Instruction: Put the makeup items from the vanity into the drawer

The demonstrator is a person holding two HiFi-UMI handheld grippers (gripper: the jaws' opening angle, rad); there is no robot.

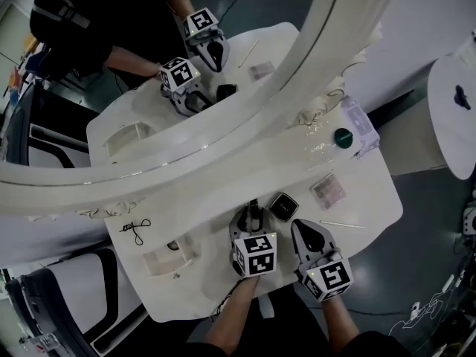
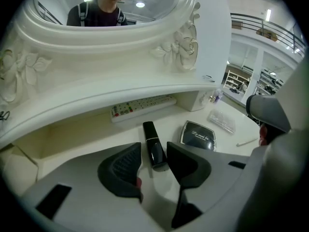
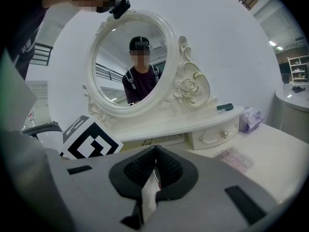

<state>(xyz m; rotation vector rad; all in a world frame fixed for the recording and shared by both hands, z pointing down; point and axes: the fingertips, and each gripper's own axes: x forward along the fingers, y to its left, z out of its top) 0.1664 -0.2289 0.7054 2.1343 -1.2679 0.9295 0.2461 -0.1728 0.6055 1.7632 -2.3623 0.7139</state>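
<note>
Left hand-held gripper (image 2: 153,158) released, jaws wide, straddling black lipstick (image 2: 154,146) lying on counter (image 1: 372,199); pads not yet on it. Right hand-held gripper (image 3: 154,166) clenched, empty. Compact (image 2: 198,135) just right of lipstick, palette (image 1: 328,190) farther right, neither stowed. Left drawer (image 1: 167,257) seemingly pulled open, contents unclear. Judgement: task barely begun.

The grey left hand-held gripper (image 2: 153,145) has black ribbed pads (image 2: 123,166).

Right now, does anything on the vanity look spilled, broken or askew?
Nothing stands out. The black lipstick lies flat within the open left claw, the compact sits closed beside it, and nothing is spilled.
</note>
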